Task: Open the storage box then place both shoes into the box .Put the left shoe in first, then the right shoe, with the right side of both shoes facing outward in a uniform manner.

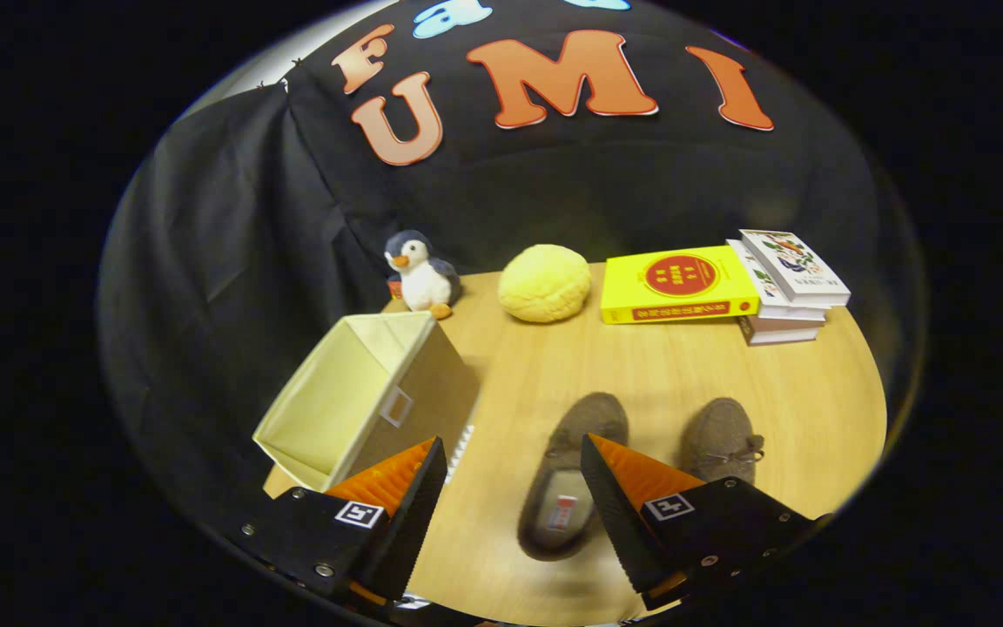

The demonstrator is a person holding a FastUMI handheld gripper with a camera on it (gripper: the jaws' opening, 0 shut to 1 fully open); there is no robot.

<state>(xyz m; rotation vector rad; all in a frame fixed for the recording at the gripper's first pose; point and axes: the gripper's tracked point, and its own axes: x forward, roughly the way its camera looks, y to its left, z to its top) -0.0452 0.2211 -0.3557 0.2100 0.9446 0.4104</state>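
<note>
- My gripper (512, 463) is nearest to me, its two fingers spread wide apart and holding nothing; I see bare tabletop in the gap between the tips.
- Just ahead, the left shoe (567, 475), a brown fuzzy slipper, lies flat on the wooden table (641, 366) with its toe pointing away from me. Its heel end sits between my fingers, close against the inner side of the right finger, and I can see into its lining, where a small tag shows.
- The right shoe (722, 438) lies beside it, partly hidden behind my right finger, toe also pointing away, with a small bow on top. The two shoes are near each other but apart.
- Beyond my left finger stands the storage box (353, 396), a pale fabric box tipped so its open mouth faces toward me and to the left; I can see the light inner walls, and there is a small label window on its brown side.
- Farther back, a toy penguin (419, 273) stands just beyond the box.
- A round yellow plush (545, 282) sits next to it, mid-table.
- At the far edge, a yellow book (677, 285) leans against a stack of books (784, 292), before the black cloth wall.
</note>
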